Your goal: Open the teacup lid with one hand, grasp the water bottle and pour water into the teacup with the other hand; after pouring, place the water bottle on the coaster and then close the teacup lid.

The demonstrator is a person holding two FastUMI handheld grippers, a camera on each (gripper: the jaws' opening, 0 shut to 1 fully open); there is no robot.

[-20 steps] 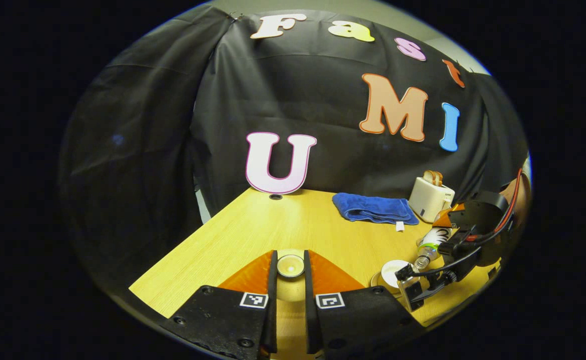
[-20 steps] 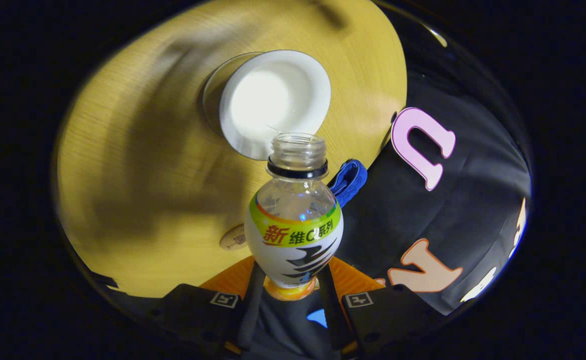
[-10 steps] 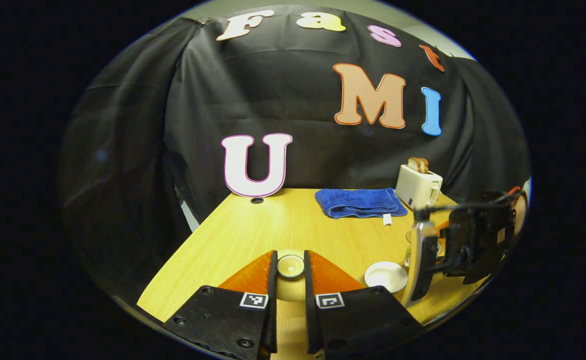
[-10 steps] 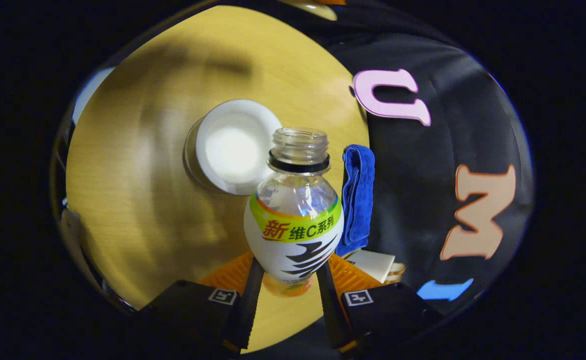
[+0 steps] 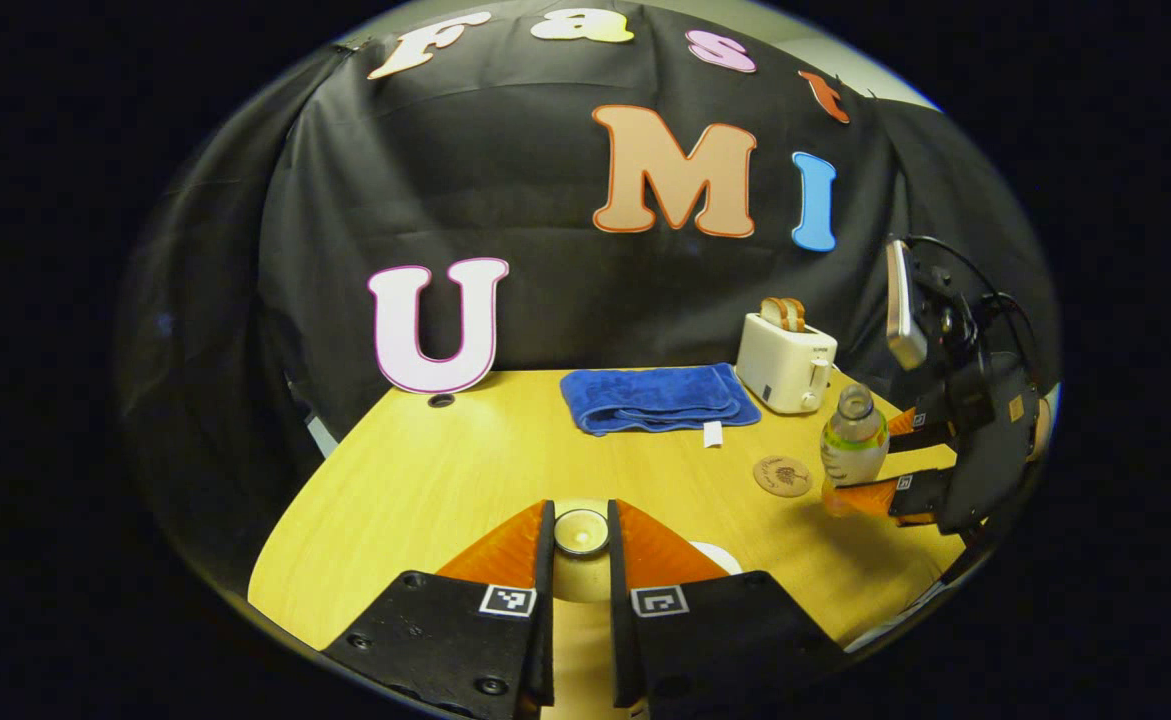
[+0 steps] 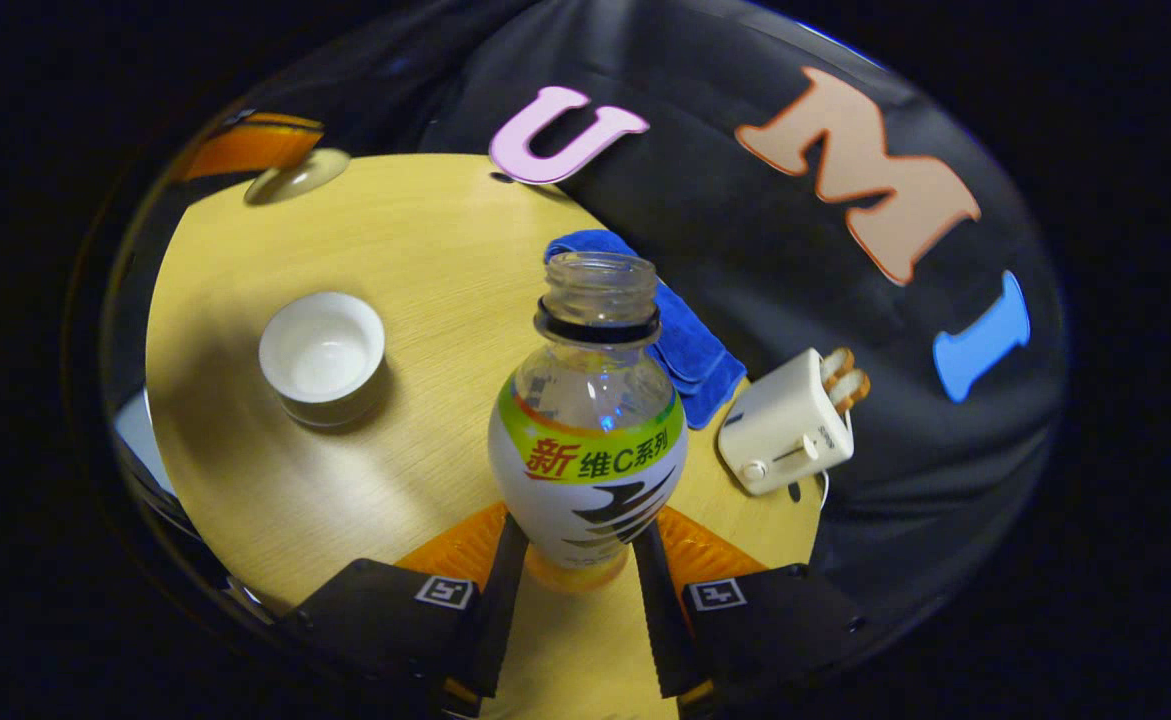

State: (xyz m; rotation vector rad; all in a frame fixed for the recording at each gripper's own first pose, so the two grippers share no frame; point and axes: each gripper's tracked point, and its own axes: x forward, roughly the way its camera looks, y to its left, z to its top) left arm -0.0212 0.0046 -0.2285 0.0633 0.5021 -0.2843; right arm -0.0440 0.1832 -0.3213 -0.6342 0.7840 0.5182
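Both the left gripper (image 5: pixel 580 545) and the right gripper (image 6: pixel 570 560) have fingers clamped.

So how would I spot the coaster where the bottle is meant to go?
Start at the white toaster at the back of the wooden table, beside the blue towel. Just in front of it lies the coaster, a small flat brown disc, next to the bottle held in the right hand-held gripper.

Bare table (image 5: pixel 425 470) across the left and middle. Towel (image 5: pixel 653 398) and toaster (image 5: pixel 783 362) lined along the back wall. Coaster (image 5: pixel 782 476) uncovered, bottle (image 5: pixel 853 440) upright just beside it. Cup (image 6: pixel 322 356) alone, open wood around it.
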